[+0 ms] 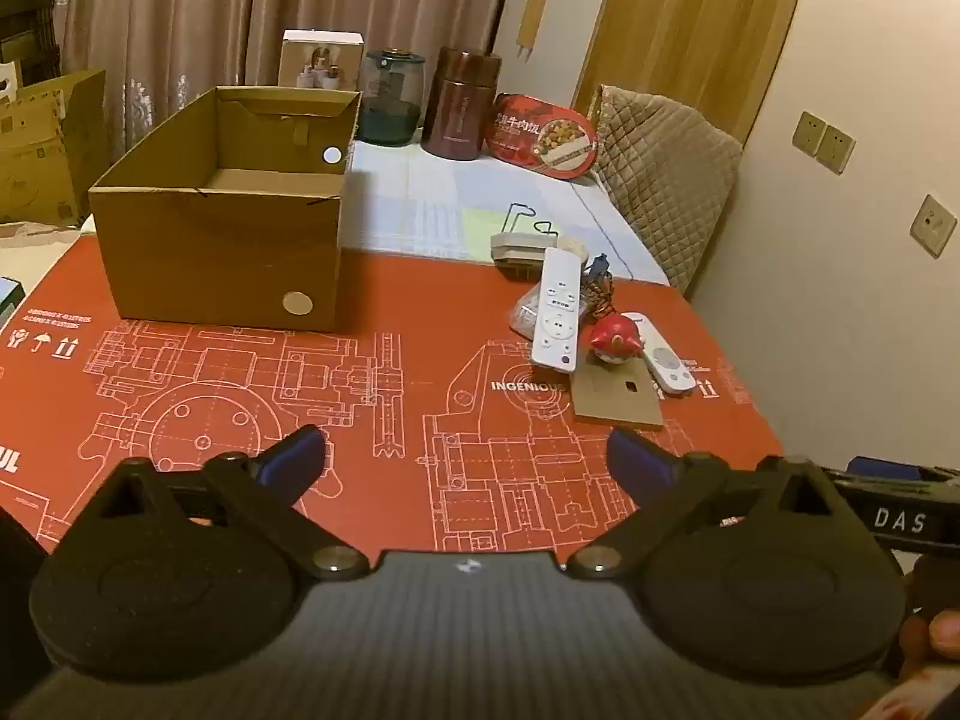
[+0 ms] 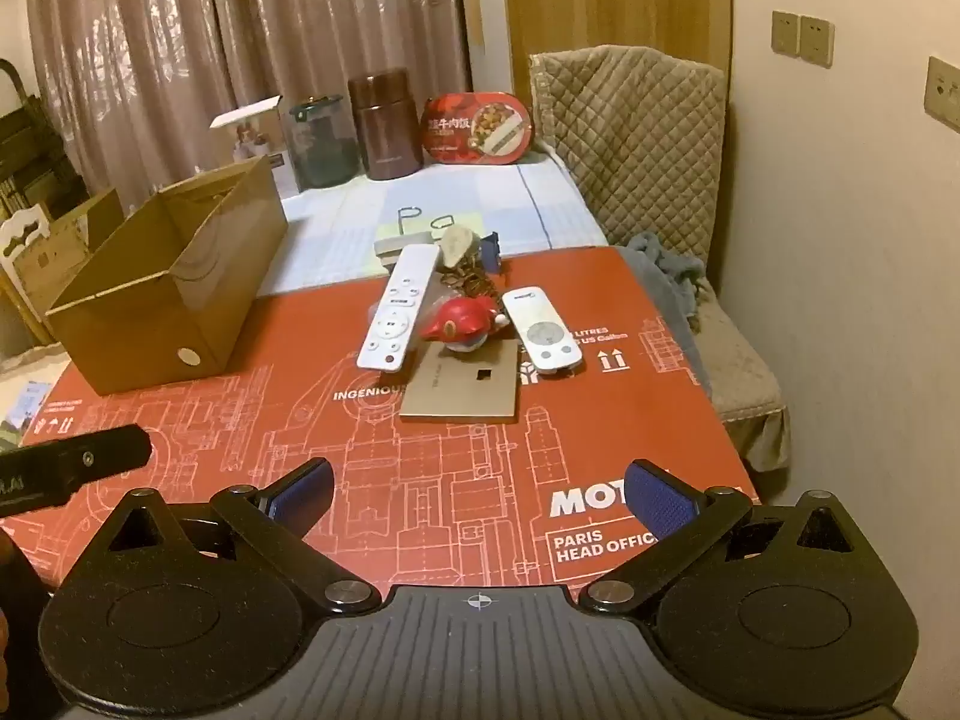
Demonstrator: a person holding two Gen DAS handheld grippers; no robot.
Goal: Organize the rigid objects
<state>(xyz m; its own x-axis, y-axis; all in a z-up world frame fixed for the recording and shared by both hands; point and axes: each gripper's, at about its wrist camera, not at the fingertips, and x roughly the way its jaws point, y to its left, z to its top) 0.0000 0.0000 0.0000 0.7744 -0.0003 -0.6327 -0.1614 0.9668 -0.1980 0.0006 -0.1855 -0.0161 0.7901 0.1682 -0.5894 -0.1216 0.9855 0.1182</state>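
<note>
An open, empty cardboard box (image 1: 228, 240) (image 2: 168, 294) stands on the red mat at the left. To its right lies a small pile: a long white remote (image 1: 558, 318) (image 2: 399, 306), a red round toy figure (image 1: 612, 342) (image 2: 459, 321), a shorter white remote (image 1: 663, 363) (image 2: 543, 333), a flat tan card (image 1: 618, 399) (image 2: 465, 387), and a grey clip-like block (image 1: 516, 246) (image 2: 396, 246) behind. My left gripper (image 1: 465, 459) is open above the mat, well short of the pile. The right gripper (image 2: 480, 489) is open too, holding nothing.
At the table's back stand a dark glass jar (image 1: 390, 99), a brown canister (image 1: 459, 102), a red food tray (image 1: 540, 135) and a small white box (image 1: 321, 60). A quilted chair (image 1: 666, 174) sits at the right by the wall. The red mat (image 2: 420, 480) covers the near table.
</note>
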